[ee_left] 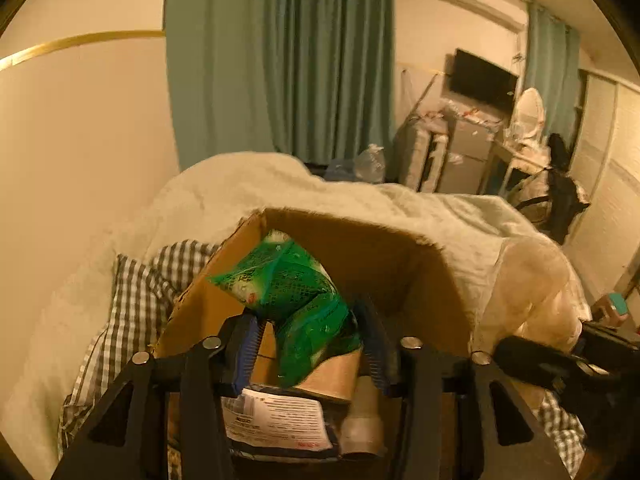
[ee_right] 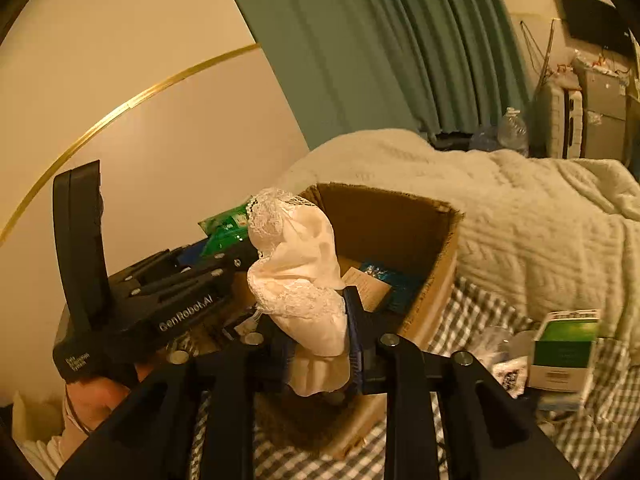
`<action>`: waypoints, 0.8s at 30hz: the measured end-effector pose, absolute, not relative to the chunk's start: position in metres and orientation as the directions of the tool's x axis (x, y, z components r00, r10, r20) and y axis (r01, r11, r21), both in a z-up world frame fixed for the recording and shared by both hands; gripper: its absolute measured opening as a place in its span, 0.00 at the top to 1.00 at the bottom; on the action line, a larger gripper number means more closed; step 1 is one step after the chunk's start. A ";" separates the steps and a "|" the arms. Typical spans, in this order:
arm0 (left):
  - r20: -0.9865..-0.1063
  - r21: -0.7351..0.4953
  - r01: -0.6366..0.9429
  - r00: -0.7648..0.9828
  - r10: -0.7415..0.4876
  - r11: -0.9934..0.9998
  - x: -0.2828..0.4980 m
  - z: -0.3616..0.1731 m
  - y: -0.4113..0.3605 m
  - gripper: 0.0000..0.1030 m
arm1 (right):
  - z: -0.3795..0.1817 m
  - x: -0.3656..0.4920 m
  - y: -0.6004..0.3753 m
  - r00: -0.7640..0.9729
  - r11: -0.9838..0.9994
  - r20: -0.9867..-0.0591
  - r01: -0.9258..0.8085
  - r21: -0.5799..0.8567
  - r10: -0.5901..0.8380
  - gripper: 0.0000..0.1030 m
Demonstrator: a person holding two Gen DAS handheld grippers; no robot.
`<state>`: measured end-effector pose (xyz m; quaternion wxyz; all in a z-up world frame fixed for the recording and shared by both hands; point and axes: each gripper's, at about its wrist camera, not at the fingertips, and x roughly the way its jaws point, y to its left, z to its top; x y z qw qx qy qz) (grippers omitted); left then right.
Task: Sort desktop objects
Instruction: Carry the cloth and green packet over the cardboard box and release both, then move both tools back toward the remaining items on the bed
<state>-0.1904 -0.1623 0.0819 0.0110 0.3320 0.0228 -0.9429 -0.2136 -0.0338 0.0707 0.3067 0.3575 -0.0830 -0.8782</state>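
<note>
An open cardboard box (ee_left: 372, 248) (ee_right: 440, 256) sits on the bed. My left gripper (ee_left: 308, 344) is shut on a green snack packet (ee_left: 296, 292) and holds it over the box's left side. My right gripper (ee_right: 320, 336) is shut on a cream lace garment (ee_right: 300, 272) and holds it above the box's near left corner. The left gripper body (ee_right: 160, 304) and the green packet (ee_right: 228, 228) show at the left of the right wrist view. The garment shows at the right of the left wrist view (ee_left: 528, 288). A paper label (ee_left: 276, 420) and a blue packet (ee_right: 400, 284) lie inside the box.
The box rests on a grey checked sheet (ee_left: 132, 300) (ee_right: 472, 320) beside a white quilt (ee_left: 240, 188) (ee_right: 520, 216). A green and white carton (ee_right: 564, 352) and crumpled wrappers (ee_right: 508, 360) lie right of the box. Wall to the left, teal curtains (ee_left: 280, 60) behind.
</note>
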 end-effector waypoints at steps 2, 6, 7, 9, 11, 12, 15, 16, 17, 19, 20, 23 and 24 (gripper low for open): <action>-0.631 -0.024 0.066 -0.775 -0.036 -0.998 -0.189 0.076 -0.162 0.06 | 0.063 -0.218 -0.034 -0.569 -0.807 -0.576 0.467 0.362 -0.588 0.34; -0.601 -0.009 0.073 -0.797 -0.053 -0.997 -0.182 0.078 -0.154 0.05 | 0.056 -0.219 -0.011 -0.603 -0.822 -0.560 0.441 0.360 -0.568 0.34; -0.600 -0.001 0.074 -0.798 -0.059 -0.997 -0.180 0.080 -0.150 0.05 | 0.055 -0.217 0.001 -0.624 -0.835 -0.555 0.423 0.351 -0.550 0.34; -0.594 0.002 0.065 -0.803 -0.053 -0.998 -0.179 0.083 -0.147 0.05 | 0.054 -0.213 0.024 -0.662 -0.862 -0.552 0.385 0.330 -0.507 0.34; -0.581 -0.003 0.042 -0.813 -0.033 -0.999 -0.172 0.090 -0.135 0.05 | 0.053 -0.209 0.052 -0.686 -0.883 -0.556 0.347 0.316 -0.469 0.34; -0.576 -0.008 0.028 -0.817 -0.018 -1.000 -0.167 0.094 -0.127 0.05 | 0.055 -0.201 0.069 -0.703 -0.895 -0.555 0.319 0.313 -0.445 0.34; -0.580 -0.027 -0.027 -0.814 0.038 -0.999 -0.157 0.100 -0.101 0.05 | 0.057 -0.185 0.113 -0.735 -0.919 -0.559 0.251 0.304 -0.385 0.34; -0.583 -0.034 -0.051 -0.810 0.061 -0.998 -0.153 0.102 -0.088 0.05 | 0.057 -0.180 0.124 -0.743 -0.926 -0.561 0.230 0.298 -0.365 0.34; -0.584 -0.041 -0.076 -0.807 0.086 -0.996 -0.149 0.104 -0.075 0.05 | 0.057 -0.174 0.135 -0.751 -0.934 -0.564 0.210 0.290 -0.344 0.34; -0.585 -0.053 -0.115 -0.801 0.124 -0.992 -0.141 0.105 -0.052 0.03 | 0.057 -0.160 0.156 -0.767 -0.947 -0.566 0.170 0.272 -0.300 0.34; -0.590 -0.056 -0.148 -0.793 0.152 -0.987 -0.137 0.103 -0.034 0.03 | 0.056 -0.154 0.165 -0.774 -0.953 -0.567 0.154 0.262 -0.281 0.34; -0.614 -0.037 -0.201 -0.768 0.181 -0.979 -0.132 0.089 0.007 0.01 | 0.057 -0.141 0.182 -0.789 -0.965 -0.567 0.120 0.231 -0.234 0.34; -0.627 -0.021 -0.215 -0.758 0.181 -0.976 -0.133 0.082 0.022 0.01 | 0.054 -0.138 0.188 -0.794 -0.971 -0.569 0.104 0.217 -0.212 0.34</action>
